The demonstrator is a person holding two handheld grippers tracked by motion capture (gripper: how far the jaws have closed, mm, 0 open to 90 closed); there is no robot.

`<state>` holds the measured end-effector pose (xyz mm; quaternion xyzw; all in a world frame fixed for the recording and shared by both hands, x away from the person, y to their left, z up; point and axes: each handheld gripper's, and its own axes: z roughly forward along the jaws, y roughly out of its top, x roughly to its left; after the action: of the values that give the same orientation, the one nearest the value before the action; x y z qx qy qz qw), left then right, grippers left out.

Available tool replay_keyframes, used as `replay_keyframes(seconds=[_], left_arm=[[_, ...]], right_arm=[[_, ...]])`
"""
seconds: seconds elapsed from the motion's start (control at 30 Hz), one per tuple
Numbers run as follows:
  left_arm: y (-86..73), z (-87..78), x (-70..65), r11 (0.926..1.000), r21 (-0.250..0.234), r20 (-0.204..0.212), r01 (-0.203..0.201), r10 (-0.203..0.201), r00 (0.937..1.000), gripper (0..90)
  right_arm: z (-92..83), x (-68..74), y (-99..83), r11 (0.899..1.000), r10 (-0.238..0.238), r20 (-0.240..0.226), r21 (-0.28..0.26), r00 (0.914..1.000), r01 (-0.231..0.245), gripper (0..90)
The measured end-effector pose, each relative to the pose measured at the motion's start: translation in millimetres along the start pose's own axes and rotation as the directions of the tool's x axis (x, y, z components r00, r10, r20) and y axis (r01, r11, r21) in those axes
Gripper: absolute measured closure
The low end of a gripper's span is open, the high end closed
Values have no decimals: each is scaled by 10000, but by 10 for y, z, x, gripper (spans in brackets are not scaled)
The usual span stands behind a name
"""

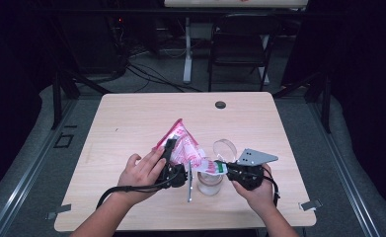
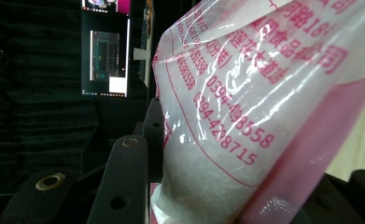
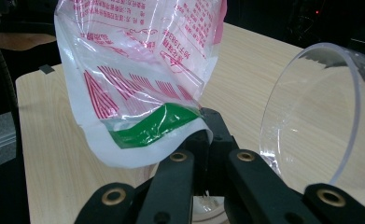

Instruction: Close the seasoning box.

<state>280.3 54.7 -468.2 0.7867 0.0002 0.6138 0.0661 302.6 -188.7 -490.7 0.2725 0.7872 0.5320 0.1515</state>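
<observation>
A: What writing can you read on the bag (image 2: 245, 116)?

B: In the left gripper view it sits closest, in the right and centre of the frame. Pink digits run down its clear film: "0394-4298715", and above that a number ending in "8558". Pink Chinese characters run along the top right; I can't read them reliably. In the right gripper view the bag (image 3: 138, 79) has pink stripes, more pink characters and a green band near its lower corner.

A: How do the grippers hold it?

B: The left gripper (image 1: 173, 170), lower centre of the high view, has its jaws partly closed, with the bag's filled body between them; white powder or grain shows inside. The right gripper (image 1: 228, 170), just right of it, has its jaws pinched tight on the bag's corner beside the green band.

A: Which way does the bag lie?

B: In the high view the bag (image 1: 183, 145) is a pink-and-white wedge in the middle of the frame. Its long axis runs from a peak at upper left down to the pinched corner at lower right, and that corner hangs over the jar (image 1: 210, 182).

A: And the room around?

B: The jar stands near the table's (image 1: 131, 118) near edge, between the hands. A clear lid (image 1: 225, 148) stands on edge just behind the right gripper. Beyond the bag the tabletop is bare wood up to a dark grommet (image 1: 220, 104) near the far edge; past that, a chair (image 1: 240, 44) on the floor.
</observation>
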Motion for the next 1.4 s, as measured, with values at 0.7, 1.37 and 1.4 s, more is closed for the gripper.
replay_keyframes(seconds=[0.7, 1.37, 1.4], left_arm=[[14, -3, 22, 10000, -82, -80, -38, 37, 10000, 657], [22, -18, 36, 9999, -24, -133, -117, 117, 9998, 657], [23, -18, 36, 9999, -8, -114, -130, 130, 9999, 657]], right_arm=[[-6, -5, 0, 10000, 34, 20, -30, 10000, -34, 900], [6, -3, -4, 10000, 18, 50, -24, 10000, -18, 900], [6, -4, -4, 10000, -1, 48, -8, 10000, 1, 900]])
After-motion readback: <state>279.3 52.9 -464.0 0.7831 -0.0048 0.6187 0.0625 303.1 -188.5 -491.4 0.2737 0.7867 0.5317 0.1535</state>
